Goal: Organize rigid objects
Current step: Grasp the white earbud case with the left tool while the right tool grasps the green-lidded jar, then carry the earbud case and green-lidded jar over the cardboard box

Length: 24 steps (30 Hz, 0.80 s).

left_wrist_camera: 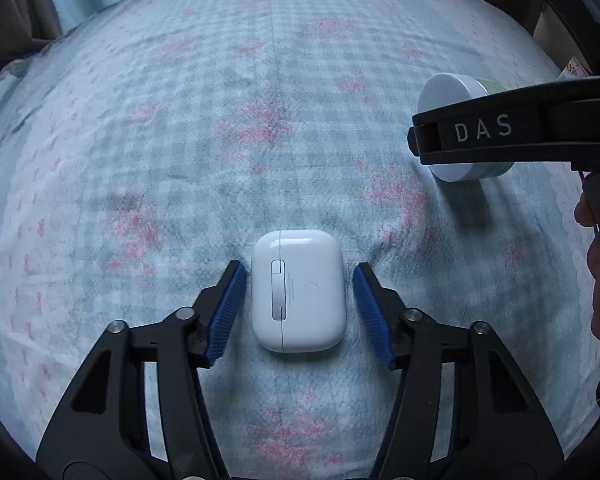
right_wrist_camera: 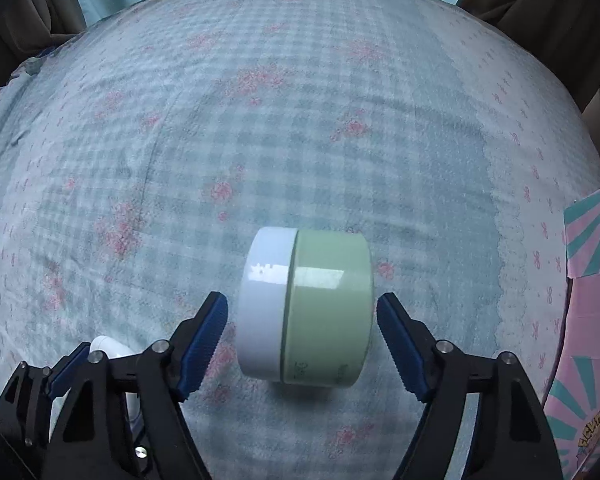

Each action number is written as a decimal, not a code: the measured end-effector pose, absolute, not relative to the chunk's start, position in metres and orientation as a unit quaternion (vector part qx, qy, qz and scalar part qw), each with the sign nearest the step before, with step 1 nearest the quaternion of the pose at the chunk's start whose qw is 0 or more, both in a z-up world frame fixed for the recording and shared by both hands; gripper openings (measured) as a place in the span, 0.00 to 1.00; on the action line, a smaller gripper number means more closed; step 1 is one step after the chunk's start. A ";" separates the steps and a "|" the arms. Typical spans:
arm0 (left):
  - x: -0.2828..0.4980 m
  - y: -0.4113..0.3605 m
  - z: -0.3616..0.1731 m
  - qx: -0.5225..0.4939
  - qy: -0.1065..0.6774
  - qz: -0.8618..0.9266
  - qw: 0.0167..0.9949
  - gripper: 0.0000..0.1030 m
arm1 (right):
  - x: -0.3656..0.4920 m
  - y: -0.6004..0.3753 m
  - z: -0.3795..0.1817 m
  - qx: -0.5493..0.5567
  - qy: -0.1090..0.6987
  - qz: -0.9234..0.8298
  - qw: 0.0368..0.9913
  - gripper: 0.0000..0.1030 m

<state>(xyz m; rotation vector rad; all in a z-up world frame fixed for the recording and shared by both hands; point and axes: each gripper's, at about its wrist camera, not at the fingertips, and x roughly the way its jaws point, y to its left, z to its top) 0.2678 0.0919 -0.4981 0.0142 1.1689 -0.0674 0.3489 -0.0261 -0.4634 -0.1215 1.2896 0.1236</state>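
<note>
Left gripper point(left_wrist_camera: 299, 304) spread, straddling earbud case point(left_wrist_camera: 298, 290); right gripper point(right_wrist_camera: 302, 344) spread around jar point(right_wrist_camera: 306, 308).

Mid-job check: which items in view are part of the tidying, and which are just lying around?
Job items:
- white earbud case, between the open left gripper jaws
- green jar with white lid, on its side between the open right gripper jaws

Just lying about:
- checked bedsheet
- pink-and-teal printed item at the right edge
</note>
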 end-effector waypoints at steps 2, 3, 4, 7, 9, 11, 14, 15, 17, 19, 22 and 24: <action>0.271 0.093 -0.497 0.004 0.554 -0.033 0.832 0.40 | 0.353 -0.027 -0.466 -0.054 0.606 0.051 0.792 0.49; 0.271 0.095 -0.497 0.004 0.555 -0.033 0.831 0.40 | 0.355 -0.028 -0.467 -0.052 0.609 0.049 0.790 0.43; 0.272 0.095 -0.497 0.005 0.554 -0.033 0.832 0.40 | 0.357 -0.029 -0.468 -0.045 0.612 0.052 0.788 0.39; 0.271 0.095 -0.496 0.002 0.554 -0.035 0.831 0.40 | 0.360 -0.027 -0.467 -0.049 0.612 0.049 0.788 0.39; 0.269 0.096 -0.493 -0.003 0.554 -0.034 0.832 0.40 | 0.360 -0.026 -0.466 -0.052 0.610 0.049 0.789 0.39; 0.267 0.098 -0.486 -0.007 0.549 -0.032 0.835 0.40 | 0.358 -0.027 -0.463 -0.043 0.610 0.050 0.790 0.39; 0.263 0.102 -0.472 -0.012 0.540 -0.031 0.841 0.40 | 0.354 -0.025 -0.457 -0.030 0.610 0.050 0.790 0.39; 0.262 0.103 -0.467 -0.013 0.538 -0.031 0.842 0.40 | 0.351 -0.026 -0.454 -0.027 0.609 0.050 0.792 0.39; 0.259 0.105 -0.453 -0.013 0.532 -0.032 0.846 0.40 | 0.343 -0.028 -0.443 -0.019 0.604 0.050 0.795 0.39; 0.256 0.107 -0.437 -0.012 0.525 -0.034 0.850 0.40 | 0.335 -0.031 -0.428 -0.012 0.598 0.050 0.800 0.39; 0.252 0.108 -0.403 -0.013 0.517 -0.045 0.855 0.40 | 0.321 -0.035 -0.397 -0.002 0.585 0.049 0.809 0.39; 0.251 0.106 -0.378 -0.017 0.512 -0.055 0.857 0.40 | 0.312 -0.039 -0.373 0.003 0.578 0.048 0.815 0.39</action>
